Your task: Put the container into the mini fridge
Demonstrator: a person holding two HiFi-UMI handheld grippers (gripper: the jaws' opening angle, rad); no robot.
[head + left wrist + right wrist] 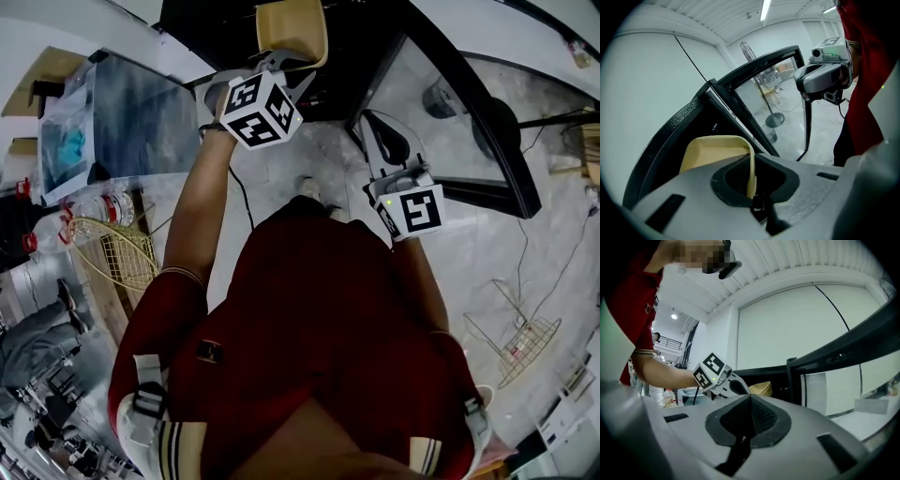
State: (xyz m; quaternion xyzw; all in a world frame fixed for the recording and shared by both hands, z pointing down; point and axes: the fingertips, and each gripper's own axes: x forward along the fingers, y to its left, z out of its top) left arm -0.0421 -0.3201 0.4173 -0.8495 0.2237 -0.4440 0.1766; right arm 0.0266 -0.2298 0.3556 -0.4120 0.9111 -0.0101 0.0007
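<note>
So the left gripper (752,186) has its fingers (783,180) clenched on one thin side wall of a pale tan, thin-walled plastic container (715,151), pinching it right at the rim. The rest of the tub sticks out ahead of the gripper, and its underside isn't visible in any view. It's held up at the mouth of the black mini fridge (684,117), against the dark inside. Honestly I can't tell if it's already past the frame or just in front of it: in the head view the tub is cut off by the top edge, and in the right gripper view only a corner peeks out behind the left gripper. The fridge's glass door (785,98) is swung wide open on the person's right. The right gripper (749,401) sits close to that door's free edge, touching or not I can't say, with its fingers (764,423) pressed together on nothing at all. The fridge interior is just black, too dark to make out any detail. Off to the left in the head view, a clear plastic bottle (98,206) lies beside a yellowish wire basket (117,251), and the person's arm covers part of the basket.
</note>
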